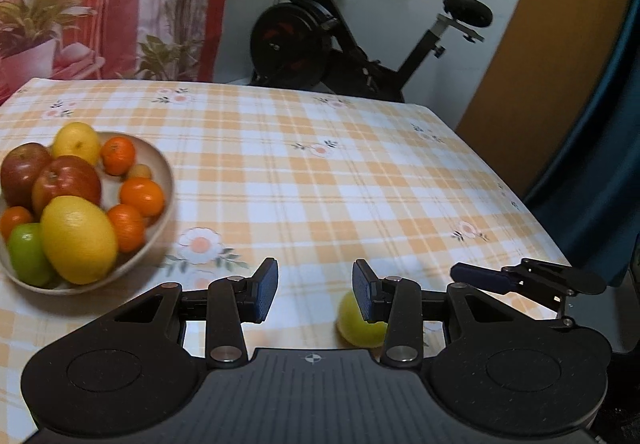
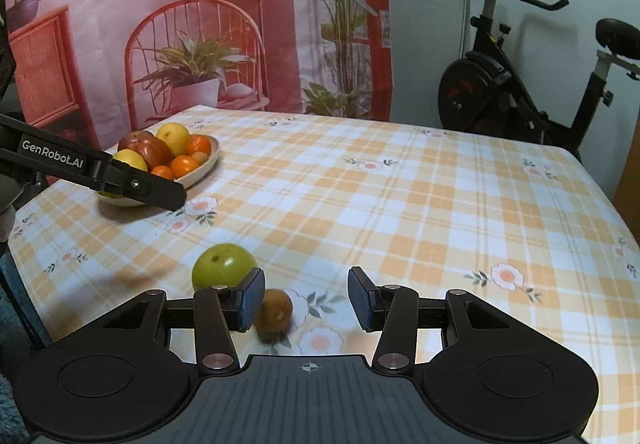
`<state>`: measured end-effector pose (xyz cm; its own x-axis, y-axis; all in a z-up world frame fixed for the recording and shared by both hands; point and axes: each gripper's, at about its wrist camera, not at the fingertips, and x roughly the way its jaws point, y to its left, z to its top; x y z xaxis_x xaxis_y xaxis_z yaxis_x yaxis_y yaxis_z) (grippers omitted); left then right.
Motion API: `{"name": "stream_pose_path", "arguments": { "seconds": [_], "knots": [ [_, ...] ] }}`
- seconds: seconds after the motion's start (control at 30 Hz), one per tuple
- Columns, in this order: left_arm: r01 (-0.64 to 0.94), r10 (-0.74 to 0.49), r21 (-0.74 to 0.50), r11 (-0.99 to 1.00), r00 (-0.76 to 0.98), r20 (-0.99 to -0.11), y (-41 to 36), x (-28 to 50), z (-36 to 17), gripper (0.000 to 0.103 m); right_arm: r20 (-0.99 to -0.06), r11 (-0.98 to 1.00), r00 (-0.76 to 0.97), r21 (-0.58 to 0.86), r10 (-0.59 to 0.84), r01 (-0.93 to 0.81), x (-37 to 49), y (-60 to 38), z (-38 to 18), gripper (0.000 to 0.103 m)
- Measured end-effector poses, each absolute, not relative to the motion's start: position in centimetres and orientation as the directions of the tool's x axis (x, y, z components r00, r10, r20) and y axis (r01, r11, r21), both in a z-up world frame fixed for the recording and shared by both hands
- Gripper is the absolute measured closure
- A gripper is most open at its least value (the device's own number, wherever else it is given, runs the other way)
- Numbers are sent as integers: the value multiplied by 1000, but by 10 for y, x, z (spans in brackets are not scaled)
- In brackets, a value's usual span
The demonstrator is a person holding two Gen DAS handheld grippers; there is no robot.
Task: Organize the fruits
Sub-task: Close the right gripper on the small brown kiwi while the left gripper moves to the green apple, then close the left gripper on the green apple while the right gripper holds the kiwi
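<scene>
Fruits are the business here, and most sit heaped in the bowl (image 1: pixel 160 167) at the far left of the checked bench (image 1: pixel 320 171): red apples (image 1: pixel 66 179), lemons (image 1: pixel 78 240), small oranges (image 1: pixel 142 195) and a green one (image 1: pixel 28 254) at the near edge. Two strays lie out on the cloth, a green apple (image 2: pixel 222 264) and a brown kiwi (image 2: pixel 276 314), side by side at the near edge and well apart from the bowl. The right gripper (image 2: pixel 306 302) hangs just above them, fingers (image 2: pixel 252 298) partly open and empty, the kiwi sitting beside the left pad rather than squarely between the two, so it looks lined up for a pick but not yet centred. The left gripper (image 1: pixel 314 292) hovers to the right of the bowl, its fingers (image 1: pixel 266 290) likewise parted with nothing in them, the green apple peeking out behind its right finger. My guess: the loose pieces belong in that bowl.
</scene>
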<state>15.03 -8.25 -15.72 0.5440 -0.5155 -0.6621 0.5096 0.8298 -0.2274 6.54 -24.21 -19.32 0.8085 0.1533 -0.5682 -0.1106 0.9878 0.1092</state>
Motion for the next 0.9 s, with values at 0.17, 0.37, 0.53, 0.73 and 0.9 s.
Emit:
{"name": "stream_pose_path", "arguments": {
  "seconds": [0.17,0.37,0.53,0.73,0.9],
  "knots": [
    [511,-511,-222,830,540,-669,-88,149,-159,60,-588,981,786,122,193,-150,62,-240,-198,61],
    [503,-503,-222,835,536,-678,-87,150,-161,60,-611,972,756,125,234,-200,68,-231,-205,65],
    [498,-501,-226,837,534,-681,-86,151,-162,60,-624,966,739,130,254,-223,73,-229,-210,68],
    [497,-503,-230,837,530,-683,-87,151,-163,60,-630,962,728,150,270,-228,78,-231,-213,79],
    [497,-510,-244,833,519,-685,-86,152,-165,59,-619,960,734,158,279,-231,77,-233,-213,79]
  ]
}}
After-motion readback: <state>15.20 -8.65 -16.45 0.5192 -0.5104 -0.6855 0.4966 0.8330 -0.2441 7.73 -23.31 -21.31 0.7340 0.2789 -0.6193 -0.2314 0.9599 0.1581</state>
